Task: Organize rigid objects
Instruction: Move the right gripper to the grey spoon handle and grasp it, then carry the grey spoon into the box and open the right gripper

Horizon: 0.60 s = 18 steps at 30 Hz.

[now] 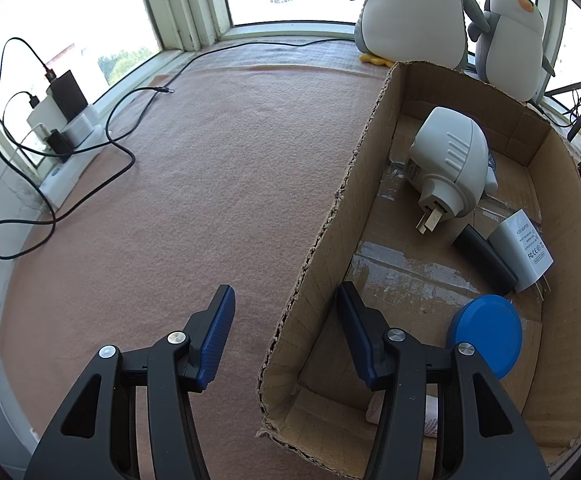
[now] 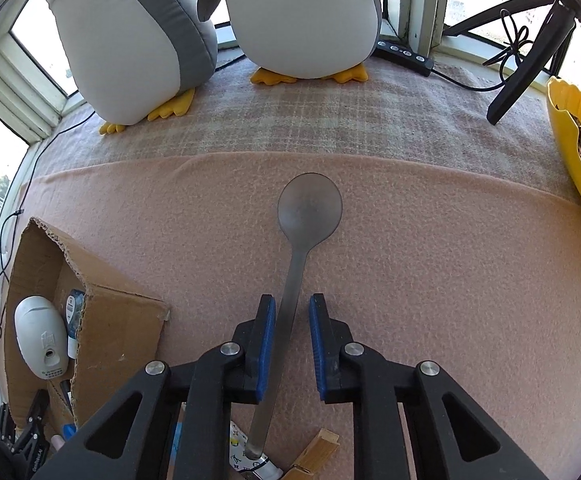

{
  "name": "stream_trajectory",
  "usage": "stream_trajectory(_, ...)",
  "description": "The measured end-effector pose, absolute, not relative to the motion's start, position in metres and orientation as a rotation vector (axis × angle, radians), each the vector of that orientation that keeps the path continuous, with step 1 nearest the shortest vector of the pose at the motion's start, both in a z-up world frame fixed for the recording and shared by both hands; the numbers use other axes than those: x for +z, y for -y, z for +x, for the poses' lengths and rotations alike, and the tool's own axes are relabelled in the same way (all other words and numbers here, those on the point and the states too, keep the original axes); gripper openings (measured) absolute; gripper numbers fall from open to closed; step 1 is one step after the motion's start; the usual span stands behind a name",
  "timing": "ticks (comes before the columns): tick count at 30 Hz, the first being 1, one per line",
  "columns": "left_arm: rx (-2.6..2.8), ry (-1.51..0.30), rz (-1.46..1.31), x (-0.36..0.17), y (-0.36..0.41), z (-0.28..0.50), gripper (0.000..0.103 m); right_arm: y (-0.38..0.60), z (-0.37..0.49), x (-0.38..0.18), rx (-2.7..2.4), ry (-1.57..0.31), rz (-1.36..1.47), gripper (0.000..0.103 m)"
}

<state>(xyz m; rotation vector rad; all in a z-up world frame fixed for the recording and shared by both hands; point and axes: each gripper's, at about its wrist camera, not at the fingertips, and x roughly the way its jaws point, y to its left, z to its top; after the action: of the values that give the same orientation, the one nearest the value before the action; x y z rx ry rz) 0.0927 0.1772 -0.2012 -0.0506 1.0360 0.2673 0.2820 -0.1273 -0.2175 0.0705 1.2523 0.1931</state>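
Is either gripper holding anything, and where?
Nothing gripped: the right gripper flanks the spoon at its handle, jaws open; the left gripper straddles the box wall.

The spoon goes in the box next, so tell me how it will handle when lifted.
The spoon looks like thin smoky plastic, so it is probably light and fairly stiff. Its smooth, narrow handle may slip or pivot between the fingers of the right gripper, letting the bowl droop. Lying flat on the soft blanket, it is unlikely to roll.

The left claw (image 1: 285, 290) points steeply down, its two blue-padded fingers (image 1: 214, 332) standing wide apart. The right claw (image 2: 292, 300) also tips steeply down, its pads (image 2: 317, 344) drawn close together with a narrow gap between them.
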Motion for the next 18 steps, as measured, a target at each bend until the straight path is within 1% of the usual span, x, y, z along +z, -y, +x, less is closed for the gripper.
stream_trajectory(1,0.267,-1.036,-0.051,-0.201,-0.177,0.093,0.053,0.13,0.282,-0.218,0.191,-1.254,0.075,0.009)
stream_trajectory(3,0.267,-1.036,-0.051,-0.201,-0.178,0.093,0.053,0.135,0.281,-0.218,0.193,-1.256,0.097,0.007)
stream_trajectory(11,0.268,-1.036,-0.049,-0.201,-0.178,0.092,0.053,0.155,0.273,-0.212,0.186,-1.233,0.163,0.007)
stream_trajectory(18,0.268,-1.036,-0.049,-0.201,-0.177,0.092,0.053,0.154,0.264,-0.185,0.221,-1.18,0.179,0.007)
